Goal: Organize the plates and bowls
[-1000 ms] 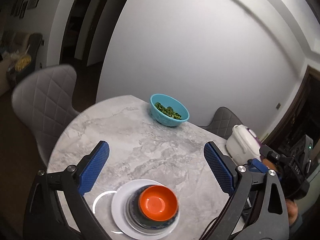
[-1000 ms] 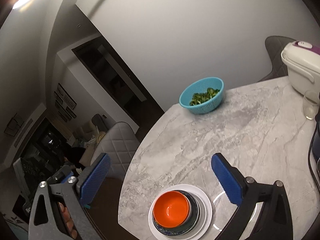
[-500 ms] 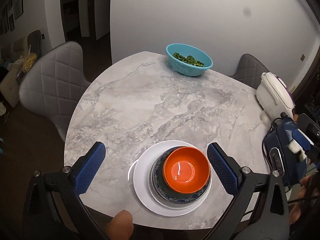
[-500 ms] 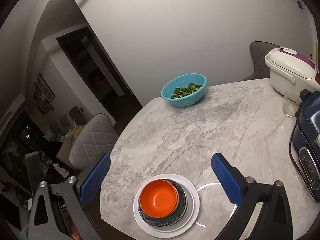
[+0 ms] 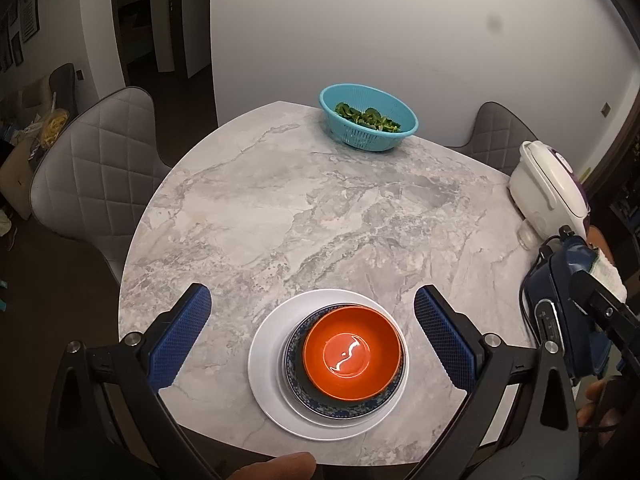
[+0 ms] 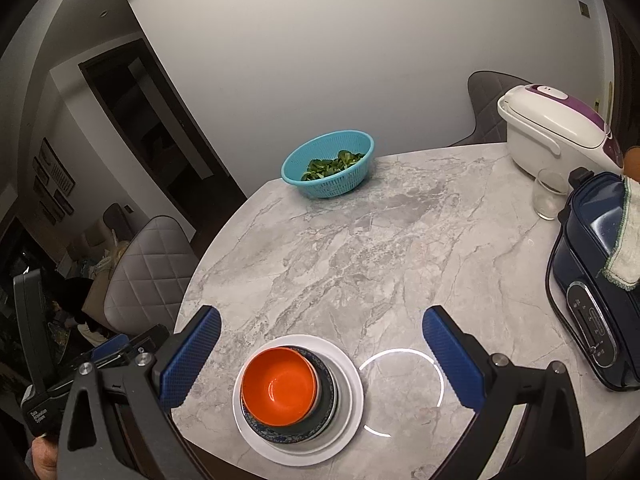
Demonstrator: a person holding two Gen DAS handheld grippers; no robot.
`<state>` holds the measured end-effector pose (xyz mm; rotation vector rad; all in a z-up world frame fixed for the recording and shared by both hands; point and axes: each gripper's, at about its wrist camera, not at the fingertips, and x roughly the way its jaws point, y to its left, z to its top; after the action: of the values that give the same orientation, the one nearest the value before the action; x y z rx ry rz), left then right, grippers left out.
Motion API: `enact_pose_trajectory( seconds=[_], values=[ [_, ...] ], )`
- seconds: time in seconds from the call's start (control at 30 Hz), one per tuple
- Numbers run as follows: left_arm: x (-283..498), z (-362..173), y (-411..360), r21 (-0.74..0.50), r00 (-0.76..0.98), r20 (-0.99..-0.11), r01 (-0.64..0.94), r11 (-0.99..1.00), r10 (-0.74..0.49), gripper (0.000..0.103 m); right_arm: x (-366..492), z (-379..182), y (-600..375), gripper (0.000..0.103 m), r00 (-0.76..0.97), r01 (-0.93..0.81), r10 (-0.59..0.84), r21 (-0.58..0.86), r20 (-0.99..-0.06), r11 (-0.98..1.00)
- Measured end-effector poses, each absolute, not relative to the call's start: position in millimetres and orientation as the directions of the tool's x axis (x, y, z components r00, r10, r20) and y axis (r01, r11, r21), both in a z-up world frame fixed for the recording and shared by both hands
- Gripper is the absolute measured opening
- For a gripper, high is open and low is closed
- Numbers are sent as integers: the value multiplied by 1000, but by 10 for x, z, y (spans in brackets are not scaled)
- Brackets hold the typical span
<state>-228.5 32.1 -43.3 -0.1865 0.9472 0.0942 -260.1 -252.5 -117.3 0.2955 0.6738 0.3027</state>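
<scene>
Above the near edge of the round marble table [image 5: 280, 208], the left gripper [image 5: 312, 336] is hanging with its jaws spread as wide as they go, holding nothing and touching nothing. Its blue pads [image 5: 180, 340] are standing well apart on either side of the white plate [image 5: 266, 376], clear of the rim on both sides. On that white plate a dark blue patterned dish [image 5: 298, 380] is sitting, and inside the dish an orange bowl [image 5: 352, 358] is resting upright and empty, with a light glinting off its bottom. Beside the white plate, seen from the other camera, the right gripper [image 6: 320, 356] is likewise gaping wide with nothing between its fingers; its left pad [image 6: 188, 364] is hovering just beyond the plate's [image 6: 348, 412] left rim, while the right pad is hanging over bare marble to the plate's right, where a ring of reflected light is showing. Far across the table from the white plate, a turquoise colander [image 5: 368, 122] of green leaves is sitting near the opposite edge. To the plate's right, a dark blue appliance [image 6: 596, 312] with a cloth [image 6: 628, 240] draped over it, a clear glass [image 6: 550, 194] and a white cooker [image 6: 552, 132] are lining that side. Grey quilted chairs [image 5: 100, 168] are standing around the table.
</scene>
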Motion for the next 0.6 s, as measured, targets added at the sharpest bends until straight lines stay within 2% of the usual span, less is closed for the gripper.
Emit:
enact_pose_trajectory(
  seconds=[0.27,0.6],
  values=[
    [-2266,-419,250,-31,560,-823,-205,978,91,103,-2523,-1229,-2447,103,729,-155,300,279,-615,948],
    [-2240,-447,194,-40,543,-837,-186,982,69,103,-2481,-1250,-2305,103,727,-153,242,192,-643,970]
  ],
)
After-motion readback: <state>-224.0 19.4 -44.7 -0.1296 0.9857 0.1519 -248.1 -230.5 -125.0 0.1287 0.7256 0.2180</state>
